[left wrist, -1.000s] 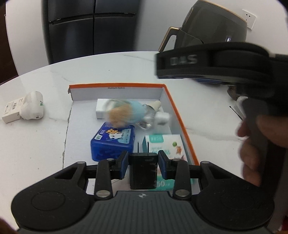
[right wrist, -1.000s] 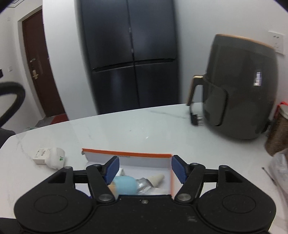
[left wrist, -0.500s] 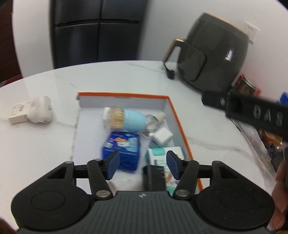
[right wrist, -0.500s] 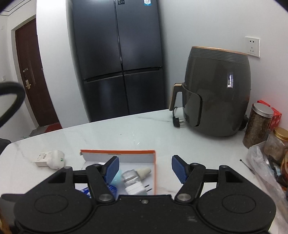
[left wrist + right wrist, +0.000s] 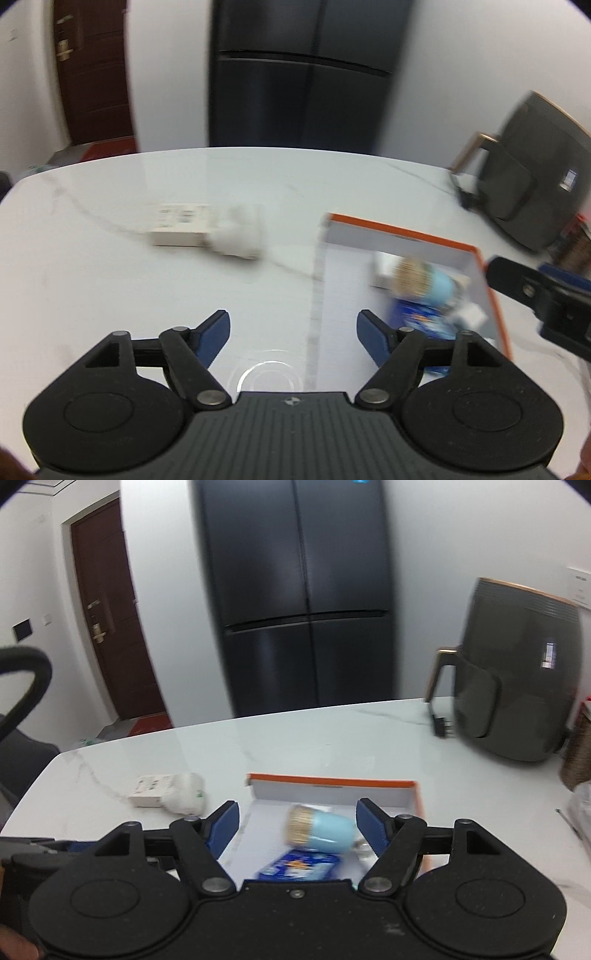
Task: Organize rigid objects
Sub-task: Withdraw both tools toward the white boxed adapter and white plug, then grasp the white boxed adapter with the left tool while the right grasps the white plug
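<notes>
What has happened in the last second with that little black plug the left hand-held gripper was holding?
The left hand-held gripper let the black plug go into the orange-rimmed white box; its jaws are opening with nothing between them, and it has swung left toward the white carton and white cylinder on the marble table. The right hand-held gripper is opening too, empty. The box's contents stayed put.

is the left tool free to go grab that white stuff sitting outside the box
Probably yes. The left tool holds nothing and its jaws are opening. Only bare table lies between it and the white items, which sit apart from the orange-edged box, with nothing on top of them.
</notes>
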`<state>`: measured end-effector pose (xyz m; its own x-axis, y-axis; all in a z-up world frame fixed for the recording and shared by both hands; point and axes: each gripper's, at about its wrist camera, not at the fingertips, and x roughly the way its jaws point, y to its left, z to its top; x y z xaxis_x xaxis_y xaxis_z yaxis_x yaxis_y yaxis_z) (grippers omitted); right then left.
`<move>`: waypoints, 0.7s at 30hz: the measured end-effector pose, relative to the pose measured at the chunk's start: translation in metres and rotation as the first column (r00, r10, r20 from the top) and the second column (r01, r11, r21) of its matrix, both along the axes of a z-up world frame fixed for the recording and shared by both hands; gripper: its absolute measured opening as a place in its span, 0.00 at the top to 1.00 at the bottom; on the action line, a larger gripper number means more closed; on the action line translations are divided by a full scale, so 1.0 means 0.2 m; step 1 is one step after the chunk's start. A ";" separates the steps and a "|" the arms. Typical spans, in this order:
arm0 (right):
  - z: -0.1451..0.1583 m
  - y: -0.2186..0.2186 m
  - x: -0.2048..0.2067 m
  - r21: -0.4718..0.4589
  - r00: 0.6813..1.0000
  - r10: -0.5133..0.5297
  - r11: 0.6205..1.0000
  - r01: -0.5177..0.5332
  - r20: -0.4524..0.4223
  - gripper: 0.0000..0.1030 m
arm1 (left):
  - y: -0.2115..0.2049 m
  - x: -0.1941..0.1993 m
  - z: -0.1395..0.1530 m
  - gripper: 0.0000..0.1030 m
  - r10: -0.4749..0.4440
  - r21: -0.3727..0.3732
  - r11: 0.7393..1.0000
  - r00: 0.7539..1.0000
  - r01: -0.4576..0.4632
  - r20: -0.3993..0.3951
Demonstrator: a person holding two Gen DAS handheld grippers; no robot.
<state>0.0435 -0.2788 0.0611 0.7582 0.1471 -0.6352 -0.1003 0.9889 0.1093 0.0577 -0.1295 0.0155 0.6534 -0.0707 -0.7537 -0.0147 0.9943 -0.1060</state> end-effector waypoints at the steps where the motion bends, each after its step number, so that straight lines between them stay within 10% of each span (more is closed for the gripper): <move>1: -0.01 0.03 0.01 0.001 1.000 0.009 1.000 -0.009 -0.002 0.19 | 0.05 0.02 0.00 0.23 0.020 0.004 1.000 1.000 -0.020 -0.001; 21: -0.26 0.39 0.02 -0.001 0.993 -0.007 1.000 0.007 -0.120 0.18 | 0.52 0.82 -0.29 0.06 0.076 0.071 0.995 0.995 -0.071 -0.068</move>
<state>0.0484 -0.2015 0.0091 0.6776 0.1415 -0.7217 -0.0796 0.9897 0.1194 0.2208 -0.0256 -0.0422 0.5999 0.0291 -0.7995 -0.0933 0.9951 -0.0338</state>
